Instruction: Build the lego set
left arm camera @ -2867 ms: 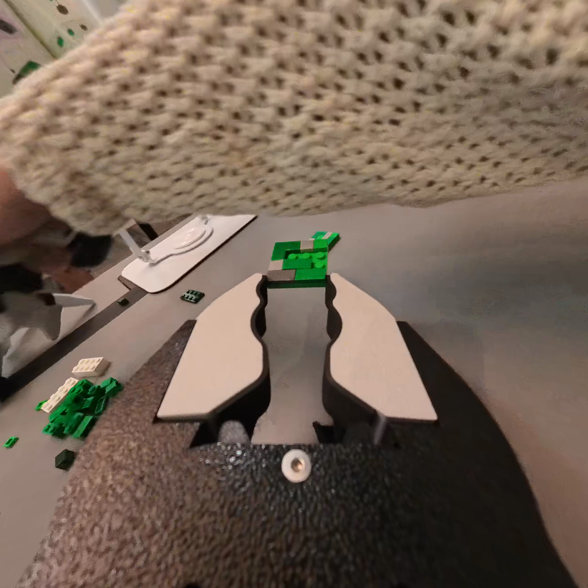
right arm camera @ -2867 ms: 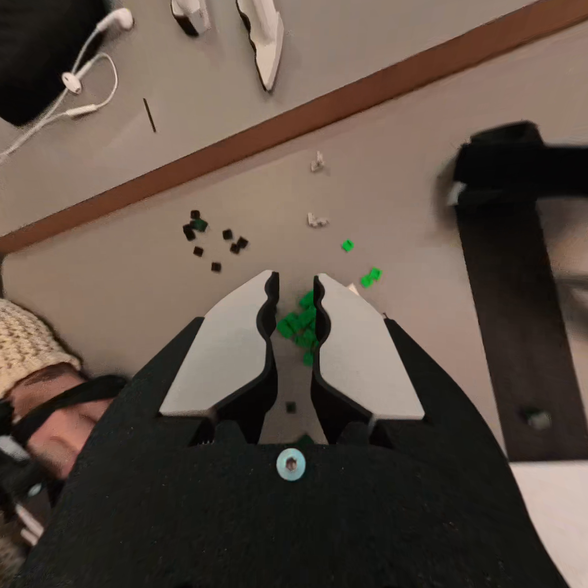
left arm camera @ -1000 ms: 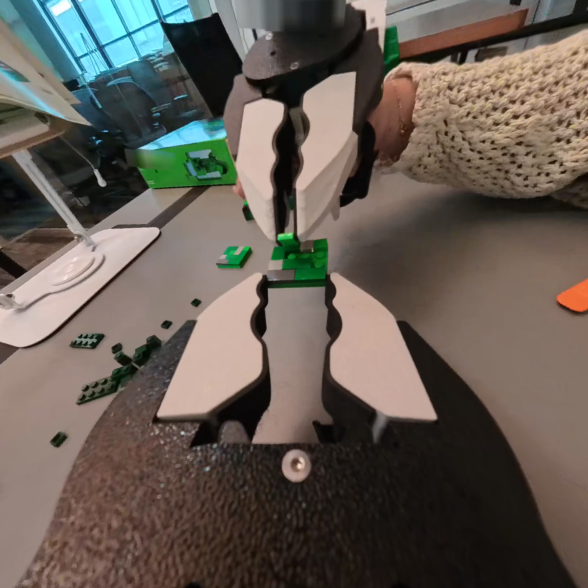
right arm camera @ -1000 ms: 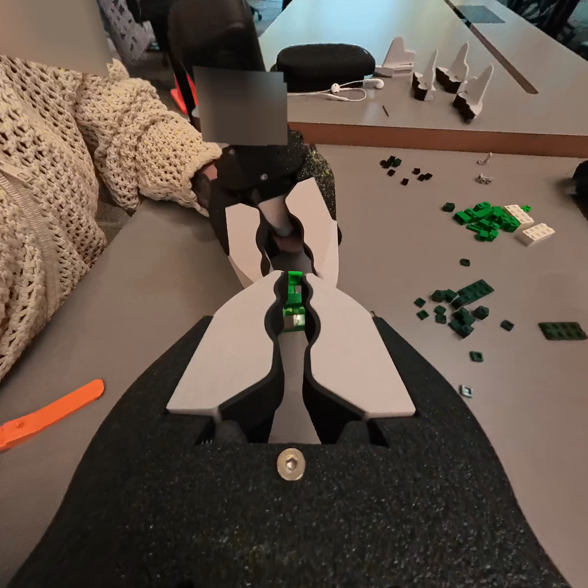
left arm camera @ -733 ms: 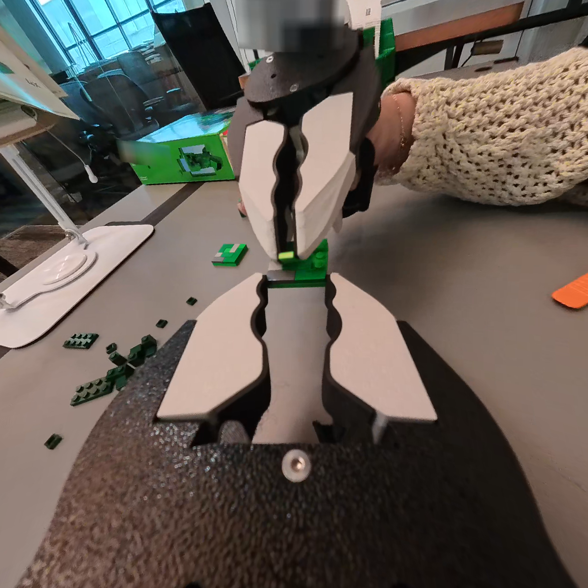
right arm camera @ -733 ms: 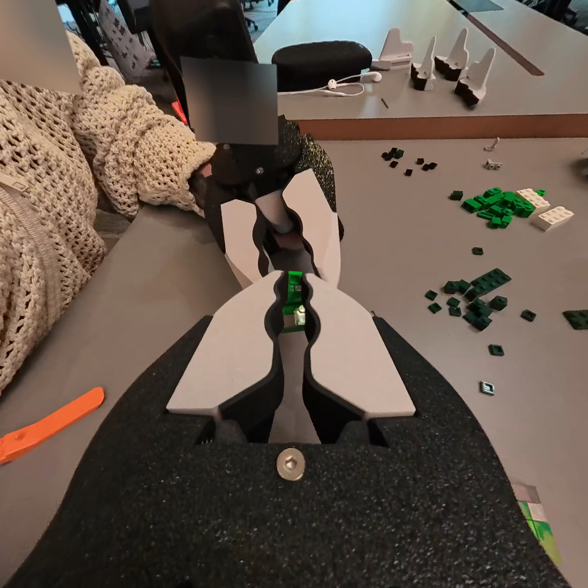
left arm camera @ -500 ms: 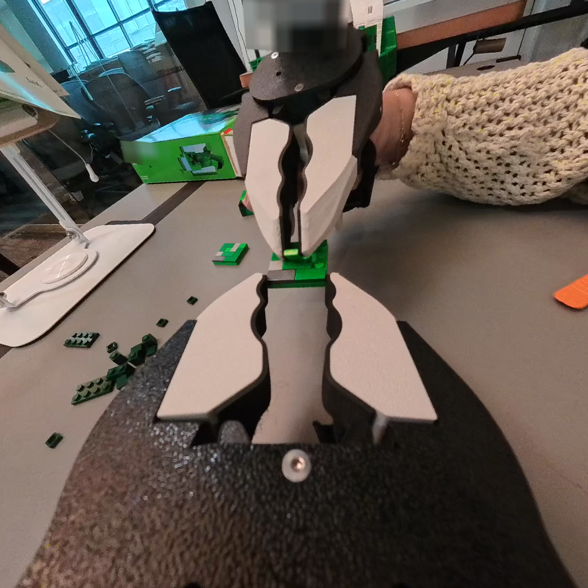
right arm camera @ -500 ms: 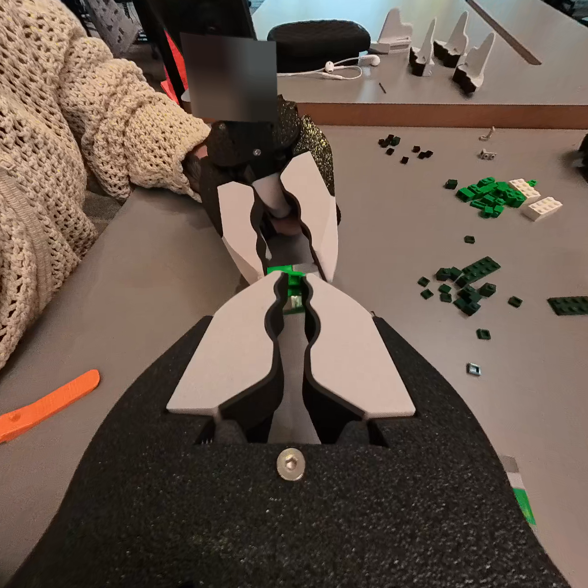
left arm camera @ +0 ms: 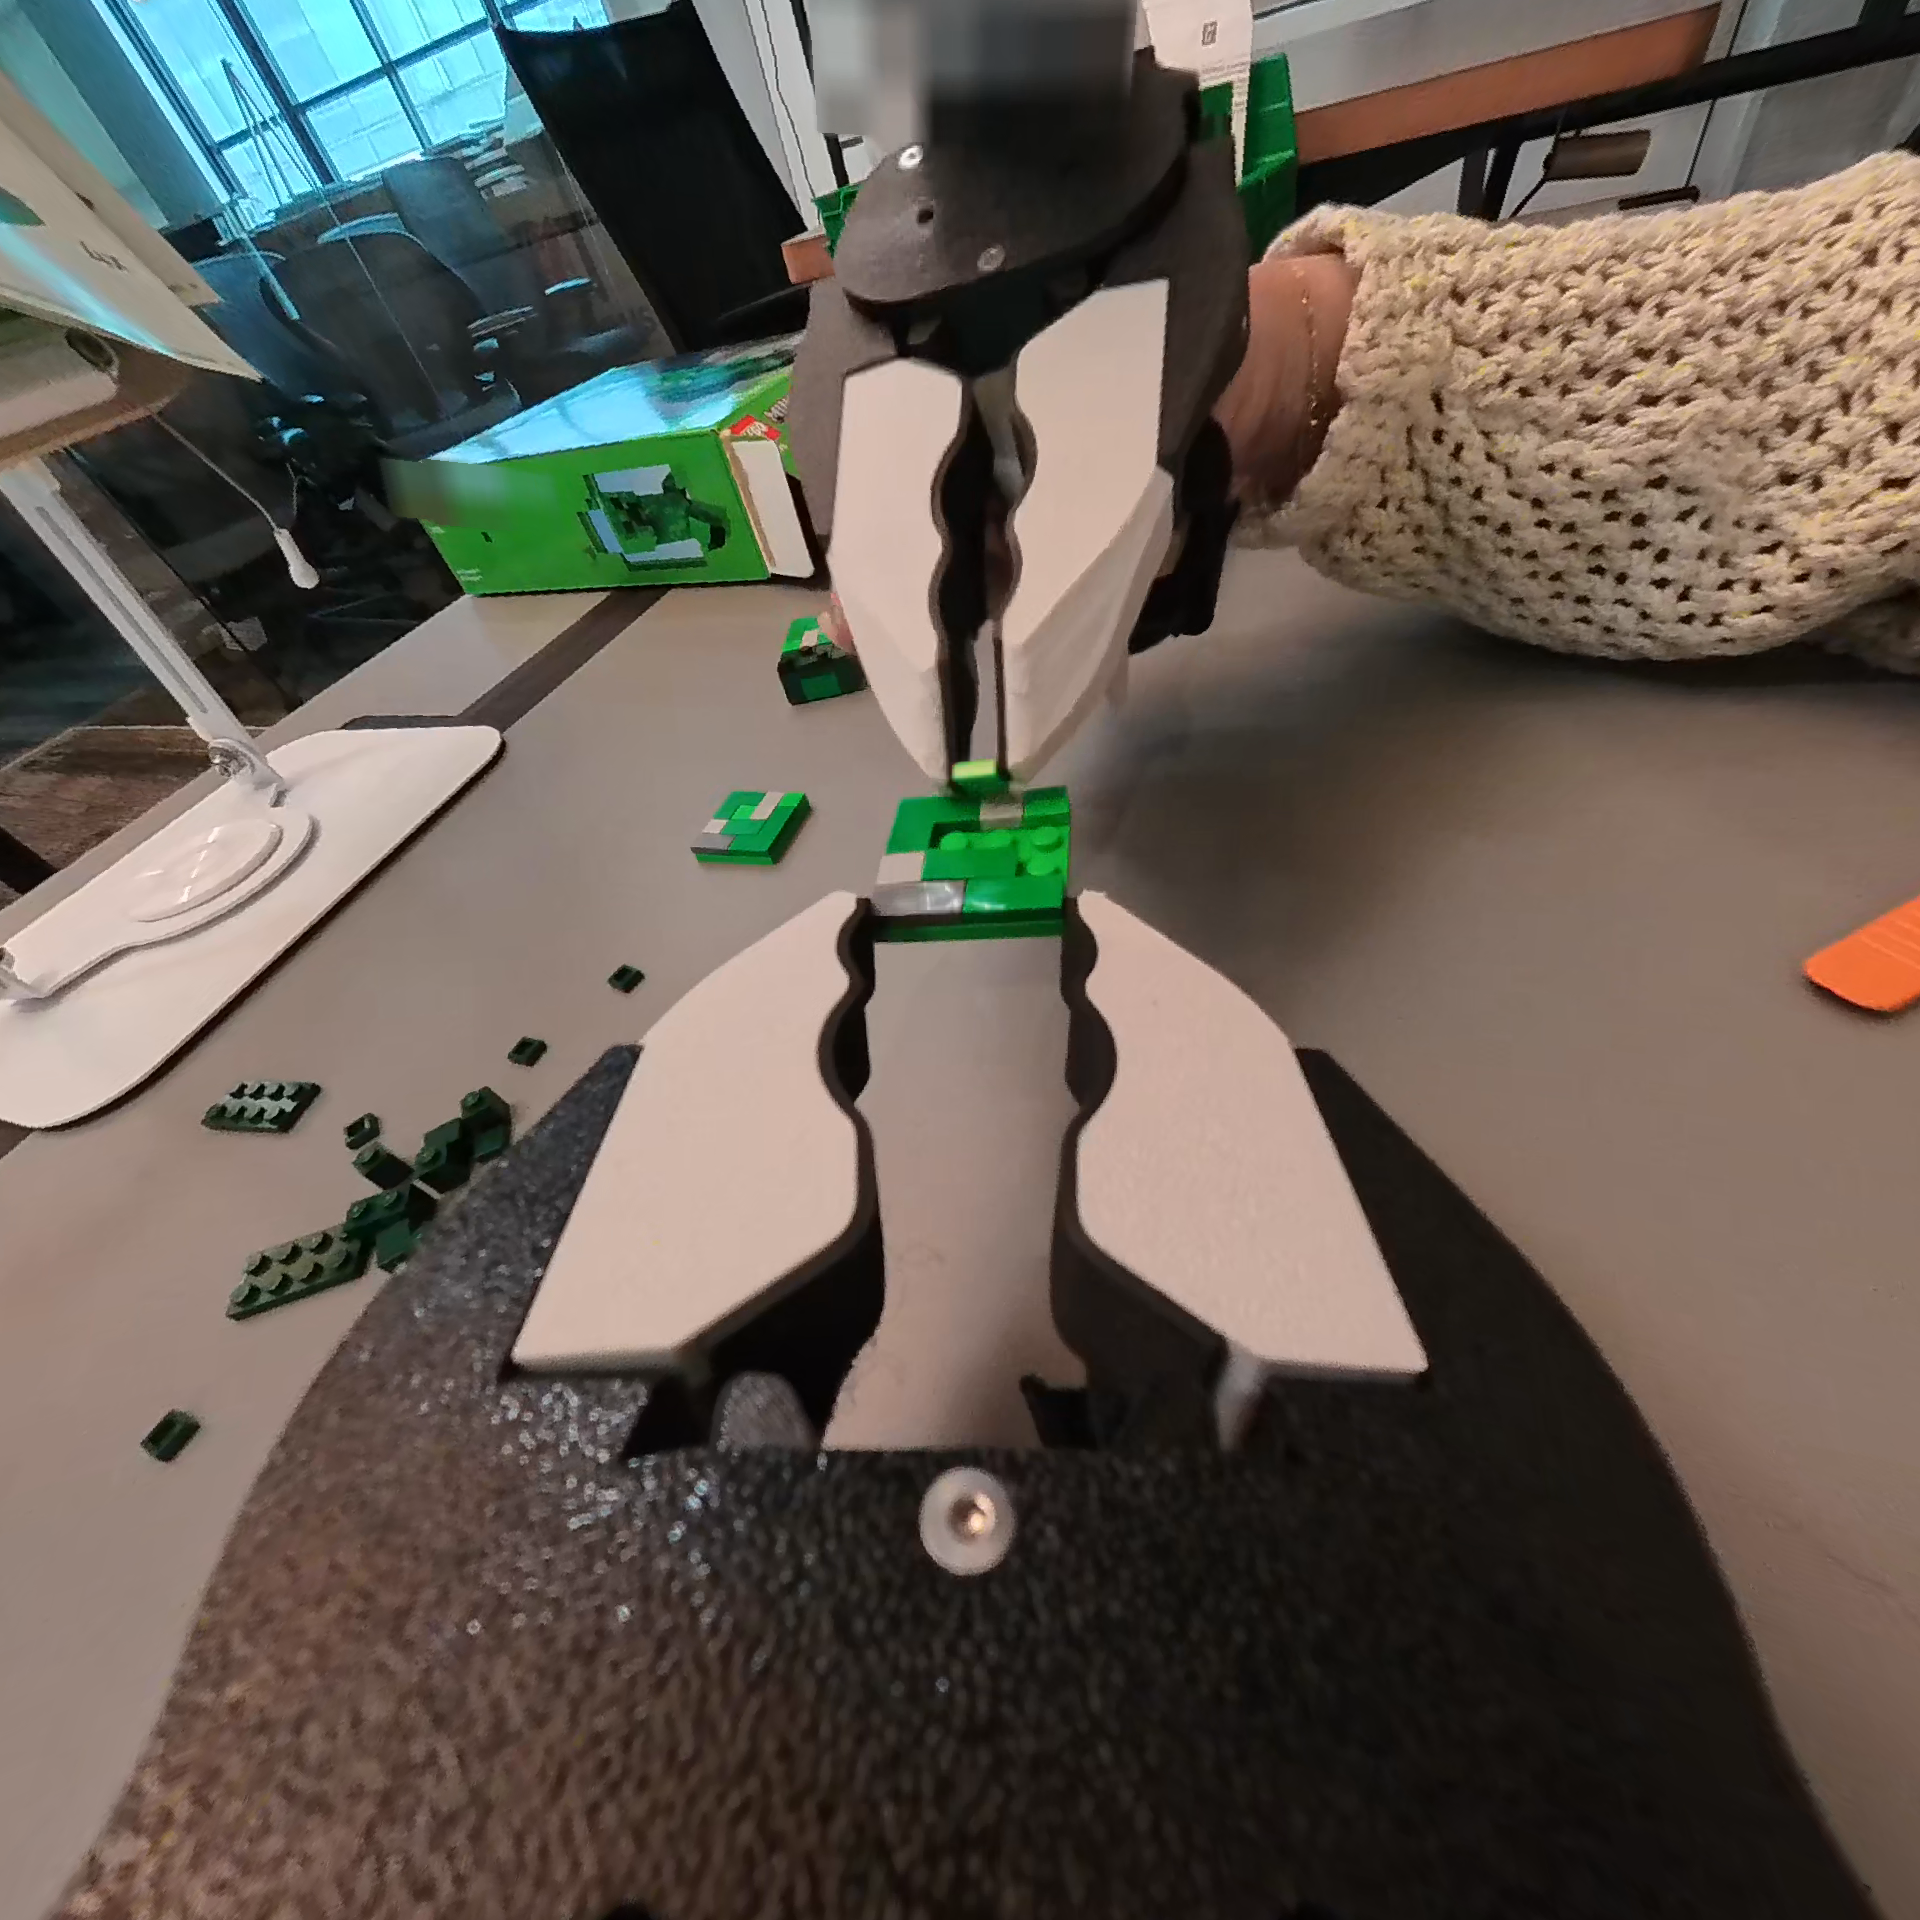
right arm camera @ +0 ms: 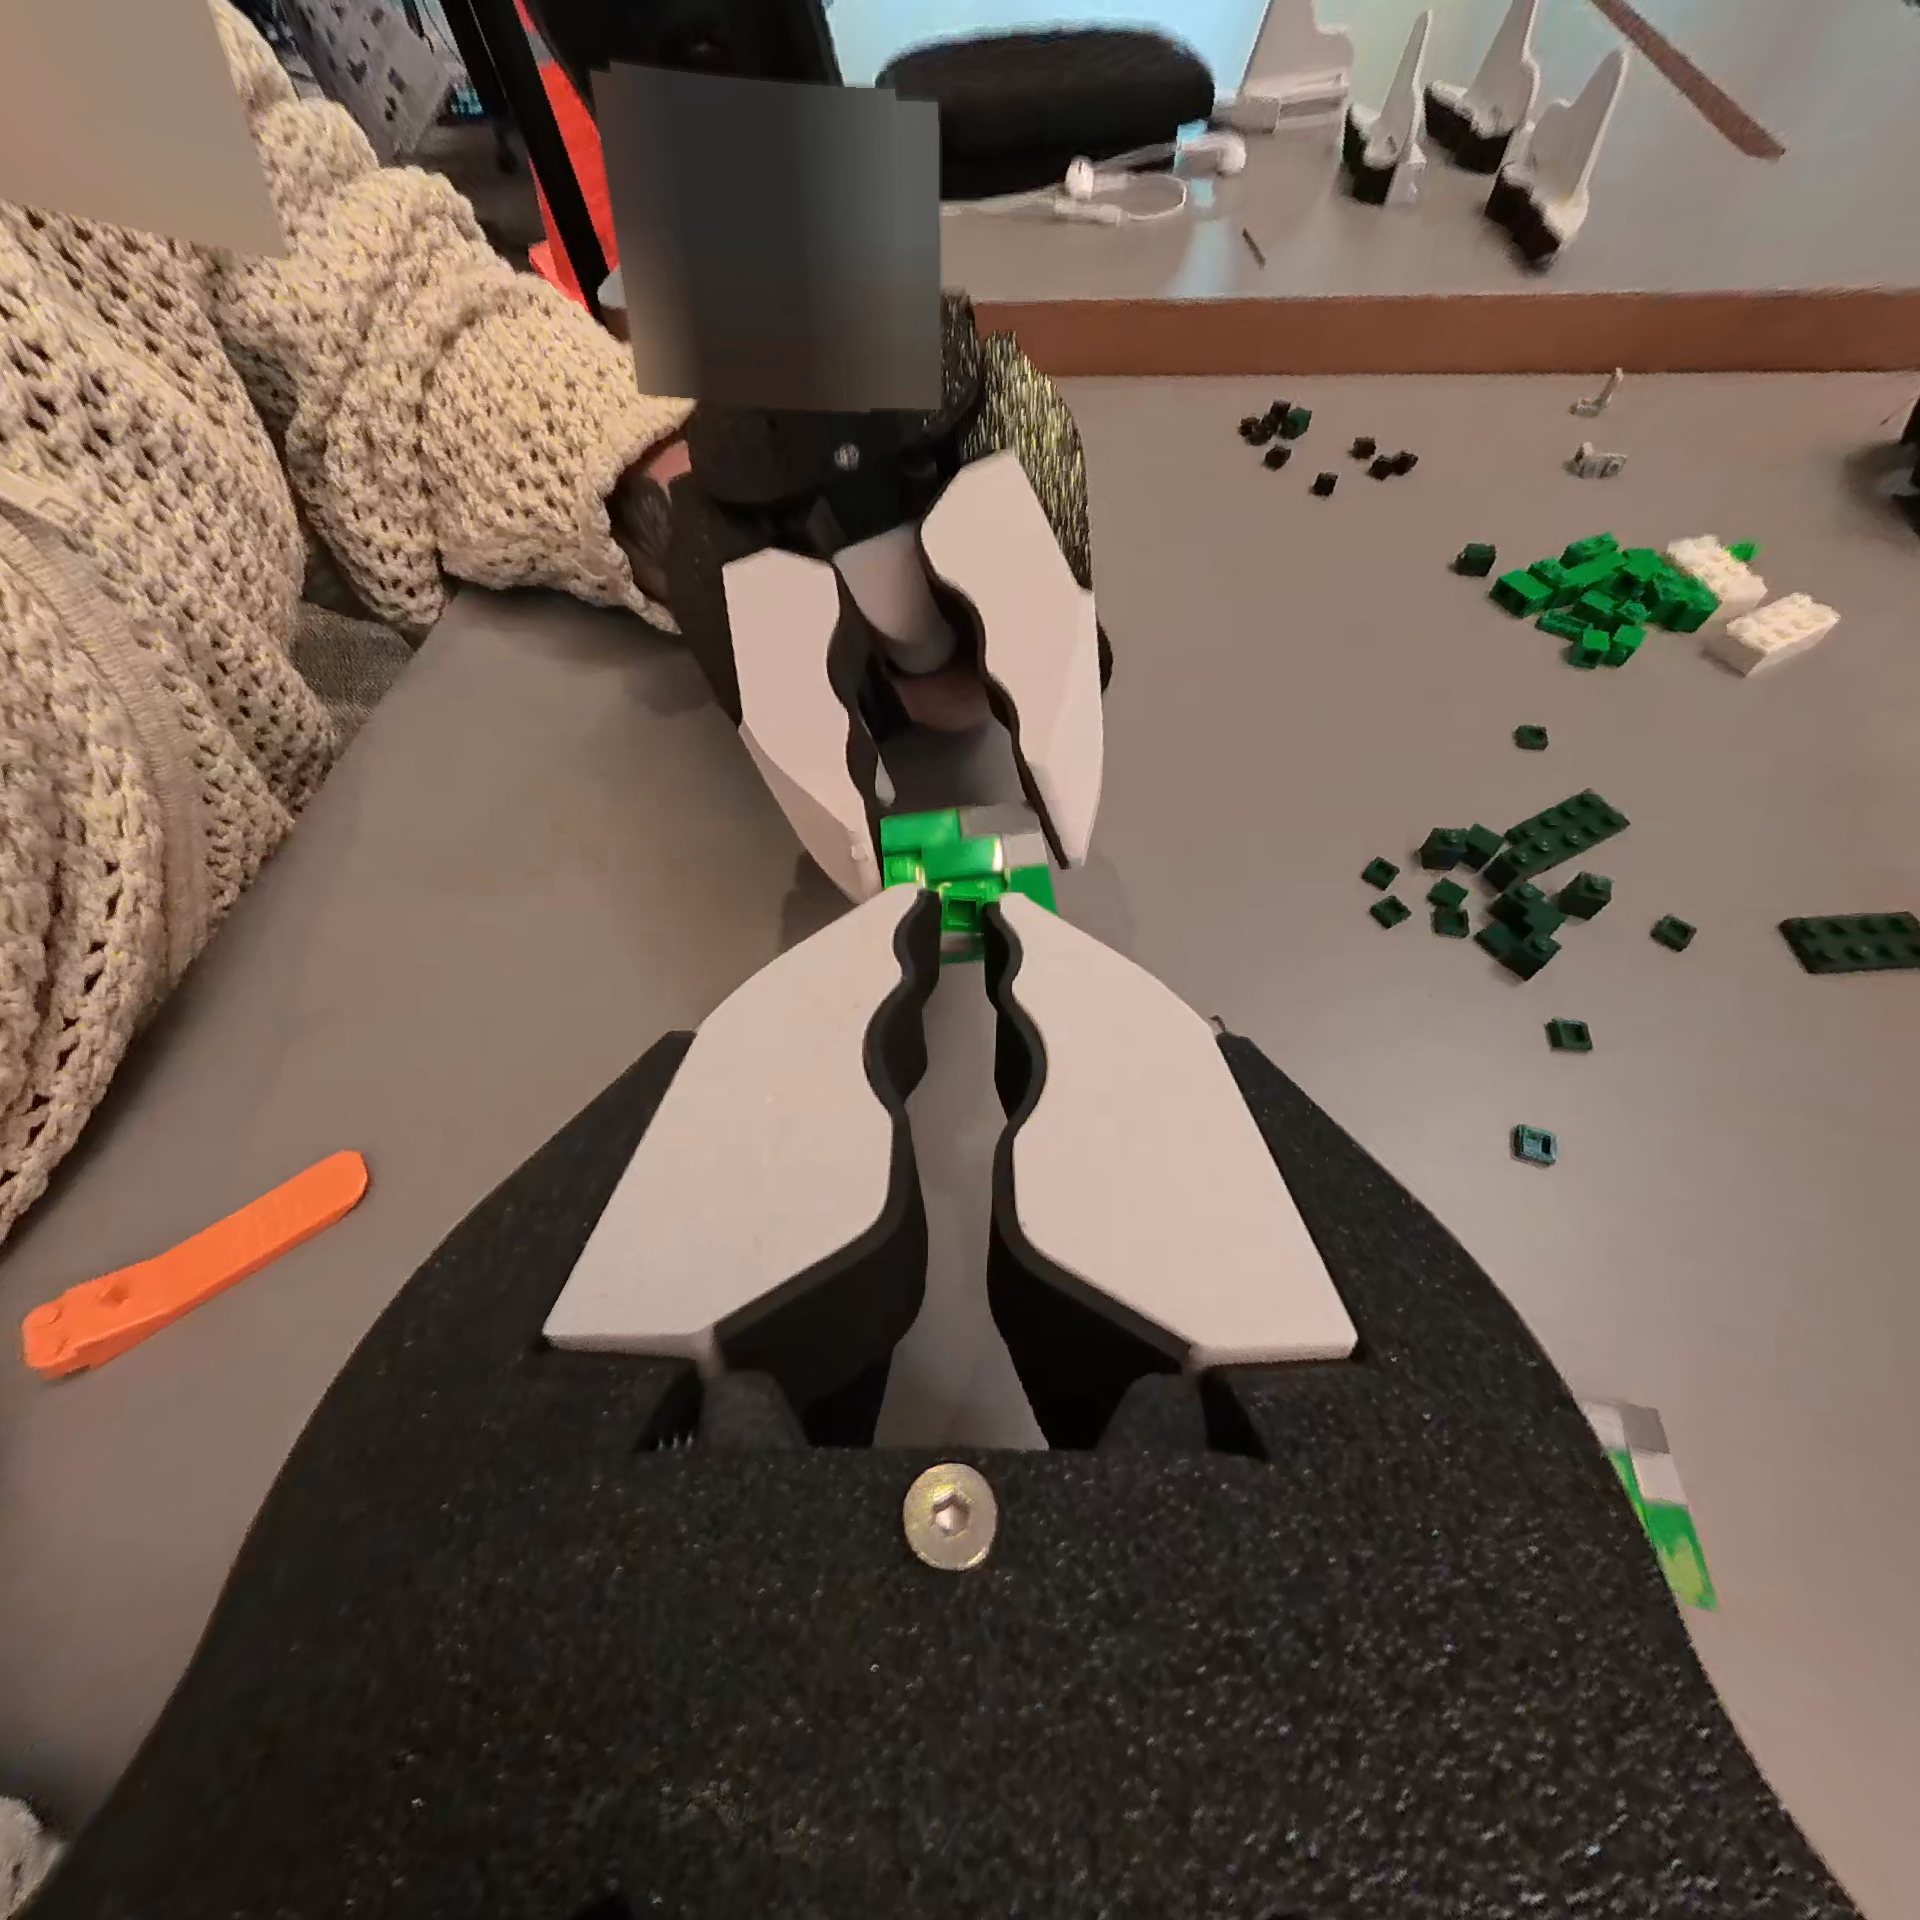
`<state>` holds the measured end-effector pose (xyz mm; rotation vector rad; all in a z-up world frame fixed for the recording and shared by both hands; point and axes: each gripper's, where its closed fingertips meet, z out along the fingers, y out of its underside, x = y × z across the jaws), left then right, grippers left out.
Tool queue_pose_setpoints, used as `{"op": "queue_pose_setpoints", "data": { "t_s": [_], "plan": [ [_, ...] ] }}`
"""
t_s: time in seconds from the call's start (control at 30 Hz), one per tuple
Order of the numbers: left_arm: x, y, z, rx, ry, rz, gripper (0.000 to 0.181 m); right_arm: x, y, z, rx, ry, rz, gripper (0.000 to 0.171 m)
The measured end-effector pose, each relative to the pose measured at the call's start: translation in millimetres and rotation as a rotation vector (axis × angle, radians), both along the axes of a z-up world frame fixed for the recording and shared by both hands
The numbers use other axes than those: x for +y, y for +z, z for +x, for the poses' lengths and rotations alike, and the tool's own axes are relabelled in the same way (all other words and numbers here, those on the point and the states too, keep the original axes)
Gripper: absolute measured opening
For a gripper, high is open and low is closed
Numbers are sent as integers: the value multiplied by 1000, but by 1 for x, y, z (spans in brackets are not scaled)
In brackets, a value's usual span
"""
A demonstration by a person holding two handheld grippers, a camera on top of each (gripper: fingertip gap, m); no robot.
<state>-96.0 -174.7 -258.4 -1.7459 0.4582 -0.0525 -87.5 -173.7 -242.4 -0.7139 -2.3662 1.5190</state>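
Holding a small bright green piece (left arm camera: 975, 771) pinched between the nearly closed tips of the right gripper (left arm camera: 977, 753), directly above the far edge of the square green plate assembly (left arm camera: 977, 868); touching or just clear cannot be told. Bracketing the near edge of that assembly with the left gripper (left arm camera: 968, 920), fingers spread wide, tips at its two near corners; a firm grip cannot be confirmed. Resting the assembly flat on the grey counter (left arm camera: 1455, 1039). Lying to the left of it: a second small green and grey tile panel (left arm camera: 750, 827), and nearer the camera, loose dark green plates (left arm camera: 353, 1216). Lying at the right edge: an orange separator tool (left arm camera: 1865, 971). Standing at the far side of the counter: a green box (left arm camera: 592, 509).
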Motion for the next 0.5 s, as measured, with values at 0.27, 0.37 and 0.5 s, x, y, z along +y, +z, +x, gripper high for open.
{"op": "queue_pose_setpoints", "data": {
  "t_s": [0.27,0.37,0.5],
  "plan": [
    [0,-3,2,33,-3,-13,34,-22,-5,-5,21,35,11,7],
    [0,-3,2,28,-2,-11,34,-16,-4,-6,16,16,5,7],
    [-1,-1,1,8,-1,-7,34,-9,-4,-5,24,3,33,12]
  ]
}}
